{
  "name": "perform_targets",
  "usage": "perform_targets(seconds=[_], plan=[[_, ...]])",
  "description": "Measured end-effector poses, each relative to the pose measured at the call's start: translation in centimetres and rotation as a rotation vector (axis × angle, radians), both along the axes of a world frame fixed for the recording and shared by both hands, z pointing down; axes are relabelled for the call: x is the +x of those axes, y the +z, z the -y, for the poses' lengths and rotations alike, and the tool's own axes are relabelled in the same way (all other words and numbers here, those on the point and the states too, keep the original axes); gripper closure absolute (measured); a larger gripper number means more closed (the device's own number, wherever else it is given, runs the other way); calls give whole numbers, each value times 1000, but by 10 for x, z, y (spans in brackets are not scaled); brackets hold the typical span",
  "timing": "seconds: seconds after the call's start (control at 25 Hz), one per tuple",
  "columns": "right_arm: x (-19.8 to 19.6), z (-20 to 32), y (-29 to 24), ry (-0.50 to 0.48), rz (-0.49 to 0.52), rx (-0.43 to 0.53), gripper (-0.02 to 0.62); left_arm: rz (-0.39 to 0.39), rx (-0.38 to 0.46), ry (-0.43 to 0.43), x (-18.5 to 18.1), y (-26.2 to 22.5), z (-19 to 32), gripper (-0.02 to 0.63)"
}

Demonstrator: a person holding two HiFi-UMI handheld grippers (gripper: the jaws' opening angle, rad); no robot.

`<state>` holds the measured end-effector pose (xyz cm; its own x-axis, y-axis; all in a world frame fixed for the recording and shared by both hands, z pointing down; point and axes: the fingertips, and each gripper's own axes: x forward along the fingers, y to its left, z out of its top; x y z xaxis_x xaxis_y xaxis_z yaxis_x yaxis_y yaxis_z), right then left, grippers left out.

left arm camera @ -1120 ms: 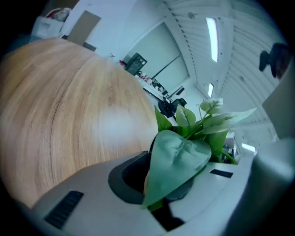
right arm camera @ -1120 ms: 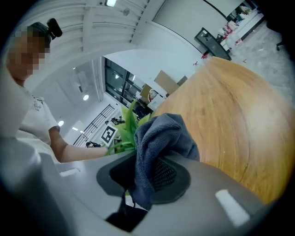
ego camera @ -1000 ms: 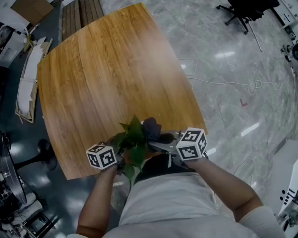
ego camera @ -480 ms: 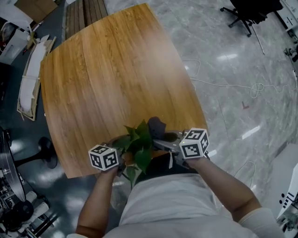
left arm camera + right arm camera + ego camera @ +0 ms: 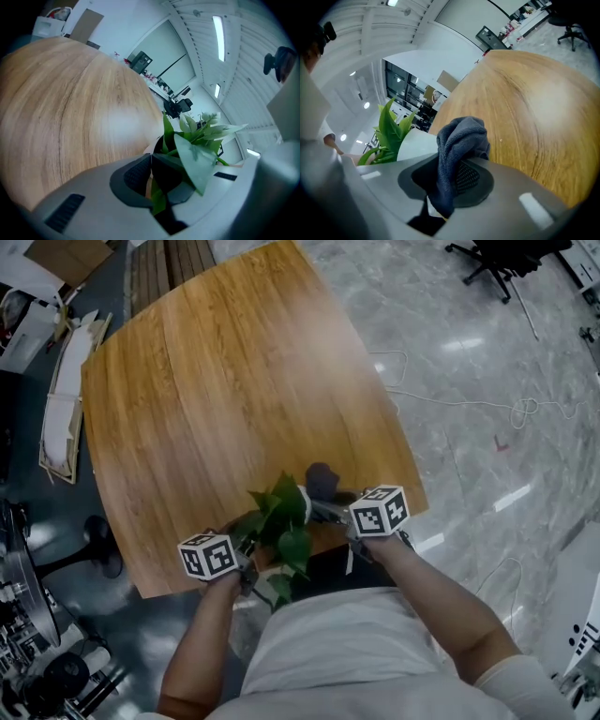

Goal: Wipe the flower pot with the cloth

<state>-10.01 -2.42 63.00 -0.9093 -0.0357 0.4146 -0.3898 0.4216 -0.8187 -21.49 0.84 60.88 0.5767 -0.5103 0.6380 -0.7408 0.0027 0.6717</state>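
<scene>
A potted plant with green leaves (image 5: pixel 281 521) stands at the near edge of the round wooden table (image 5: pixel 216 390). The leaves hide most of the pot in the head view. Its white wall (image 5: pixel 415 145) shows in the right gripper view, just left of the cloth. My left gripper (image 5: pixel 246 568) (image 5: pixel 152 164) is shut on the pot's rim, with leaves (image 5: pixel 199 150) spilling over its jaws. My right gripper (image 5: pixel 314 505) (image 5: pixel 443 173) is shut on a dark grey-blue cloth (image 5: pixel 322 479) (image 5: pixel 461 140), held bunched beside the pot's right side.
The table's near edge (image 5: pixel 375 521) runs just under both grippers. The person's body stands right behind them. On the floor are cables (image 5: pixel 469 404) to the right, an office chair (image 5: pixel 497 259) far right, and flat boards (image 5: pixel 56 399) and a chair base (image 5: pixel 94 545) to the left.
My right gripper has sunk with the cloth and come in closer to the plant. The plant and my left gripper have shifted only slightly.
</scene>
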Motion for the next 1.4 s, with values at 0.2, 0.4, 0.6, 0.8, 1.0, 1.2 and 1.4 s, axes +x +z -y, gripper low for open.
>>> perform_targets(seconds=[0.2,0.4,0.6,0.8,1.0,1.2,1.4], plan=[[-1,3,6,19,-16,3,523,27,-91,-52,0,10,-4,595],[4,9,6,44,-39,12,523,3,-159,-80,8,12,-3,594],[8,12,15,54,-76,26,523,-33,-188,-99,20,15,1,588],[15,16,19,72,-94,32,523,-35,-178,-106,27,10,8,579],[22,20,14,77,-105,54,523,-50,-168,-114,30,6,6,521],[36,28,-3,83,-120,109,525,-36,-117,-129,27,-10,8,514],[47,37,-45,60,-136,221,525,15,-31,-137,16,-43,14,514]])
